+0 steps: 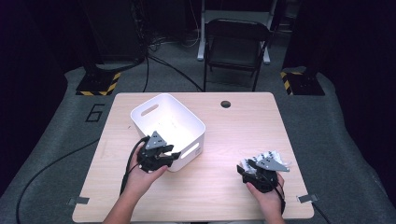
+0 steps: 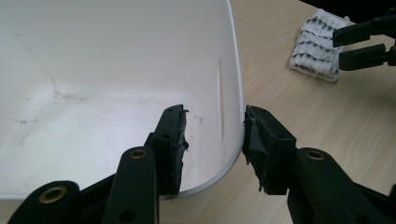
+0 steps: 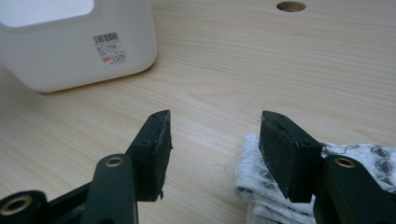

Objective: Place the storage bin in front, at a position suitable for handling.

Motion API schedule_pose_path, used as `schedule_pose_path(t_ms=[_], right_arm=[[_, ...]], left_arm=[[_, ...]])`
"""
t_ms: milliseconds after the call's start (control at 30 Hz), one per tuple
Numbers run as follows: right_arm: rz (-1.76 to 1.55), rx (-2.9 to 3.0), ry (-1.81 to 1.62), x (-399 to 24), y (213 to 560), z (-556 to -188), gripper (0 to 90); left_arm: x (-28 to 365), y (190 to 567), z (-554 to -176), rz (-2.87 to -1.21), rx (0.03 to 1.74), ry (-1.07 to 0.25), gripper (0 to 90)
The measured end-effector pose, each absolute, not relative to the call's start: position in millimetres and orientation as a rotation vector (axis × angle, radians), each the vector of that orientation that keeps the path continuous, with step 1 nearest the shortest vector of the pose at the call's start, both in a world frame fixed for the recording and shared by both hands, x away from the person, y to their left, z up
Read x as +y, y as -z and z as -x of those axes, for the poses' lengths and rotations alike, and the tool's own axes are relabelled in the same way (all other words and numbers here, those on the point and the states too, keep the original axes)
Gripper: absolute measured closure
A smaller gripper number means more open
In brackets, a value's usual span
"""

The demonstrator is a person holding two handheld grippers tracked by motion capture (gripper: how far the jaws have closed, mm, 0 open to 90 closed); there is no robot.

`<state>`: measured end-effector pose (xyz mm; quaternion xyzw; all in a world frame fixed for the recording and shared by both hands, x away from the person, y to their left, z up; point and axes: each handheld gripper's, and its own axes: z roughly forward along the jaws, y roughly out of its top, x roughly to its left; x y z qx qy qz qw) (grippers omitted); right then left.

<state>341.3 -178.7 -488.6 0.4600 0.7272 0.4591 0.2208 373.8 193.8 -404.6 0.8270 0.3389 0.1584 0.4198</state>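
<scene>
Nearest, at the table's front edge, the person's two hands each hold a gripper. The left gripper sits at the near corner of the white bin; in the left gripper view its jaws straddle the bin's rim, one pad inside the wall and one outside. The outer pad looks to touch the rim, while a gap shows between the inner pad and the wall, so the jaws are parted around it, not clamped. The right gripper lies near the front right of the table, beside a folded white cloth with dark markings. In the right gripper view its jaws stand apart over bare wood, with nothing between them; the cloth lies on the table just behind and under the right-hand jaw, whose pad hides part of it. Farther off, the bin stands on the left half of the table, a barcode label on its side. Beyond it, near the far edge, is a round hole, and past the table a dark folding chair stands on the grey floor.
</scene>
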Motion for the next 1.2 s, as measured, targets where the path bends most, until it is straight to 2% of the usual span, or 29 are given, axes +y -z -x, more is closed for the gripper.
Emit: schedule_pose_path(t_ms=[300,333,433,533,733,967,1200], right_arm=[[-1.285,2.011,-1.253,-181.4,489.5,-342.4,43.5],[-1.277,2.025,-1.264,-181.1,489.6,-342.7,47.7],[-1.266,2.028,-1.27,-179.5,490.0,-343.1,49.7],[-1.264,2.022,-1.272,-180.9,489.5,-342.7,52.1],[-1.269,2.027,-1.283,-189.7,486.4,-343.2,55.7],[-1.336,1.947,-1.17,-212.6,485.9,-348.4,50.5],[-1.451,1.94,-1.128,-230.5,493.6,-360.5,40.6]], left_arm=[[190.5,409.8,-374.4,-2.091,0.839,-0.436,62.5],[190.2,410.3,-374.7,-2.092,0.83,-0.426,63.8],[188.0,410.3,-372.0,-2.093,0.809,-0.442,71.7],[187.1,411.0,-371.3,-2.09,0.798,-0.457,73.8],[190.5,410.9,-368.8,-2.091,0.772,-0.391,76.5],[193.6,411.4,-361.3,-2.09,0.749,-0.354,79.0],[194.9,412.0,-356.0,-2.083,0.737,-0.319,80.4]])
